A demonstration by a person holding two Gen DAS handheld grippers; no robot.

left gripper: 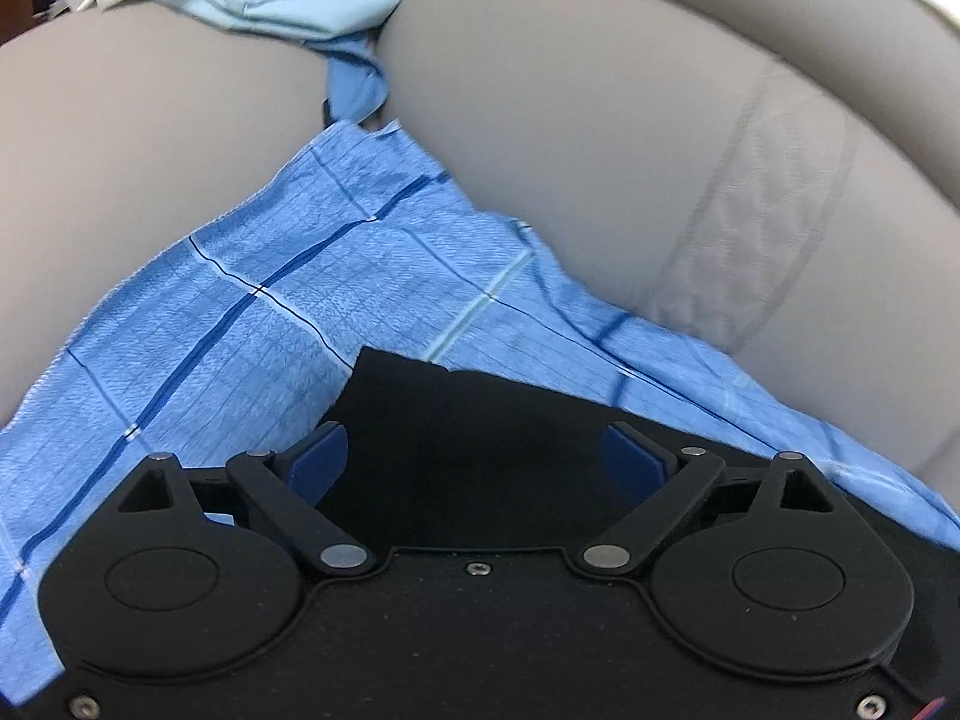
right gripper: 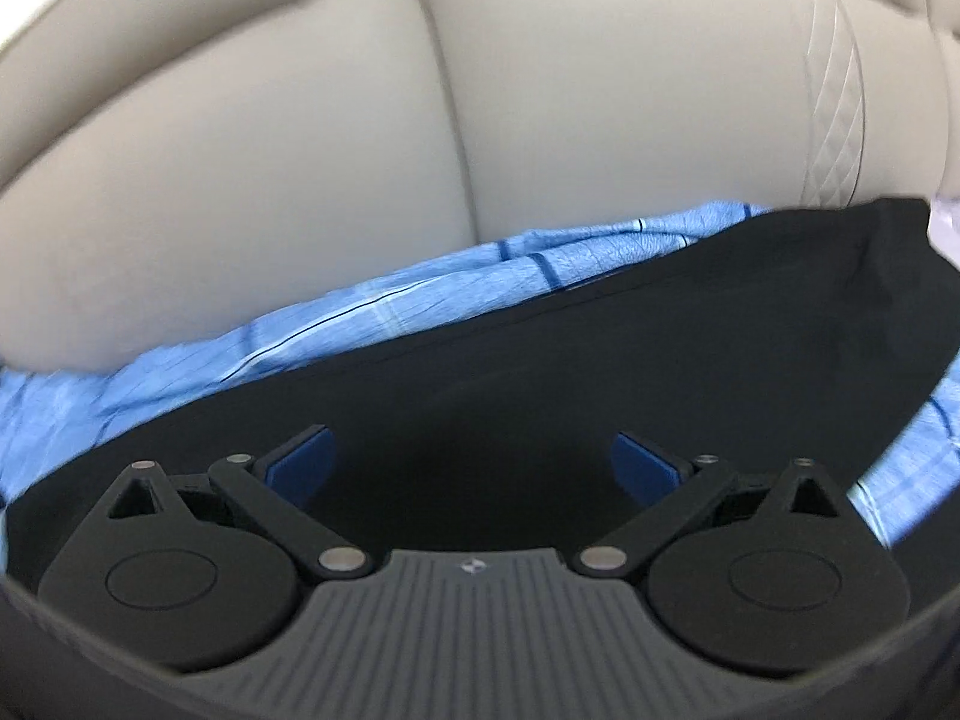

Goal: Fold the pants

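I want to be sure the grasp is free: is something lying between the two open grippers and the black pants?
Nothing visible does. The black pants lie directly below the left gripper and the right gripper, both with jaws open. The blue plaid cloth is underneath the pants, not over them.

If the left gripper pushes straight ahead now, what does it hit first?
Probably the black pants, which lie between the open left gripper fingers; beyond them is the blue sheet. Depth is unclear.

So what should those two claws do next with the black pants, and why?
Probably lower and close both on the black pants. The left gripper and right gripper are open above the dark cloth, gripping nothing, and it lies on the blue sheet.
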